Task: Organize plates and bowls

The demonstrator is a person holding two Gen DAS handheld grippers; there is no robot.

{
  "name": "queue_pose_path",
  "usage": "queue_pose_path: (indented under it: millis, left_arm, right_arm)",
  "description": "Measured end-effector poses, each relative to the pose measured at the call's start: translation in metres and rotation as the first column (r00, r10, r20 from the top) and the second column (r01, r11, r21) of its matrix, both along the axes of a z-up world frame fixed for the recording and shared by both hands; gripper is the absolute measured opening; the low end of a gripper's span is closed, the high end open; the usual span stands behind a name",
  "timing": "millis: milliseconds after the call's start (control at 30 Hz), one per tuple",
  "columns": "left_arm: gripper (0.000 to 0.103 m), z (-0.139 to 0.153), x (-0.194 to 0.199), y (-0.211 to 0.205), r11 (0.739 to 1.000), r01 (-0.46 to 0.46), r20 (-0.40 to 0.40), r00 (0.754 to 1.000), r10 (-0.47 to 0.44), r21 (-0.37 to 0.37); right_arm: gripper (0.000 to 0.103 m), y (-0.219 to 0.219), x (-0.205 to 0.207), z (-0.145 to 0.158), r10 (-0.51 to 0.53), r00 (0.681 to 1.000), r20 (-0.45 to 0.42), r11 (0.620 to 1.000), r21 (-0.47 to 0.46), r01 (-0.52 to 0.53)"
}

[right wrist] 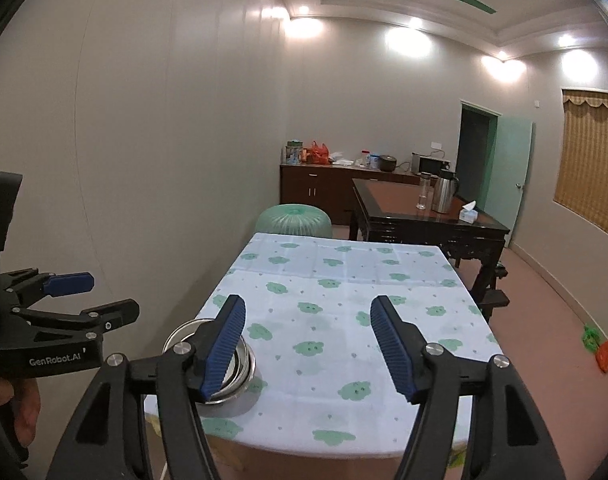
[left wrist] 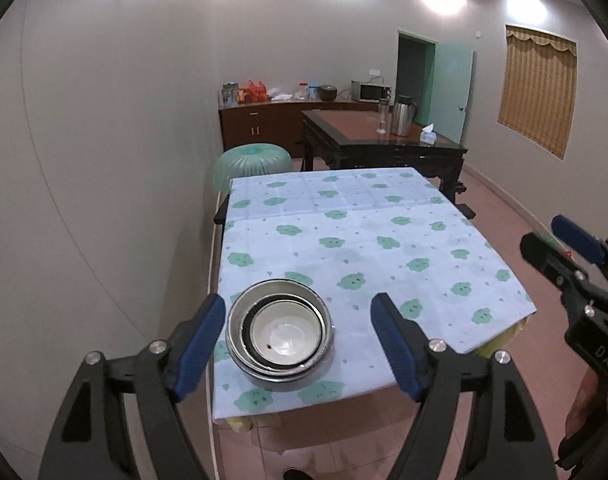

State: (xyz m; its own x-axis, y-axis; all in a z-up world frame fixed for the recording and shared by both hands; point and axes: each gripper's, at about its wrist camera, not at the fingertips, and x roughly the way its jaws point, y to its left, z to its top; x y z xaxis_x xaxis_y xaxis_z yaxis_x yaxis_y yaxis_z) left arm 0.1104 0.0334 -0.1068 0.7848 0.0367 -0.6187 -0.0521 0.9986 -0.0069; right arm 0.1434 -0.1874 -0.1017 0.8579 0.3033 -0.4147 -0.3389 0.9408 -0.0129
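Note:
A stack of nested bowls (left wrist: 280,330) sits near the front left corner of the table (left wrist: 383,240): a steel outer bowl, a dark-rimmed one inside it, and a white bowl innermost. My left gripper (left wrist: 298,346) is open and empty, held above and in front of the stack. My right gripper (right wrist: 307,344) is open and empty, above the table's front edge, right of the stack. In the right wrist view the stack (right wrist: 240,376) is partly hidden behind the right gripper's left finger. Each gripper shows at the edge of the other's view.
The table wears a pale cloth with green cloud prints. A green plastic stool (left wrist: 252,164) stands at its far left end. Beyond is a dark wooden table (left wrist: 383,136) with a thermos, bottle and tissue box, and a sideboard (left wrist: 288,120) against the wall.

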Motion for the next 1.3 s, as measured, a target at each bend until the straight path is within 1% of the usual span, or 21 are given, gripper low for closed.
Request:
queue_pose_path:
  millis: [233, 333, 767, 900, 1067, 1300]
  left_arm:
    - [0.076, 0.01, -0.025, -0.004, 1.0, -0.013, 0.033, 0.999, 0.013, -0.01]
    - [0.076, 0.012, -0.034, -0.005, 1.0, -0.014, 0.042, 0.999, 0.015, -0.007]
    - [0.077, 0.021, -0.054, -0.007, 1.0, 0.006, 0.08, 0.997, -0.005, -0.011]
    - [0.077, 0.021, -0.053, -0.008, 1.0, 0.02, 0.079, 0.997, -0.019, -0.017]
    - [0.077, 0.026, -0.056, -0.014, 0.999, 0.041, 0.076, 0.996, -0.04, -0.005]
    - [0.077, 0.04, -0.055, -0.021, 0.999, 0.052, 0.118, 0.992, -0.051, 0.002]
  right_arm:
    - [0.068, -0.002, -0.013, -0.003, 0.021, 0.999, -0.041, 1.0, -0.013, -0.022]
    - [0.068, -0.003, -0.021, -0.003, 0.023, 0.999, -0.038, 1.0, -0.012, -0.023]
    - [0.068, -0.004, -0.062, 0.014, 0.024, 0.999, 0.039, 1.0, -0.008, -0.023]
    - [0.068, -0.002, -0.068, 0.015, 0.019, 0.999, 0.045, 1.0, -0.009, -0.019]
    - [0.068, -0.007, -0.075, 0.022, 0.009, 0.998, 0.07, 1.0, -0.005, -0.008]
    - [0.068, -0.017, -0.081, 0.039, -0.029, 0.991, 0.127, 1.0, 0.004, 0.028]
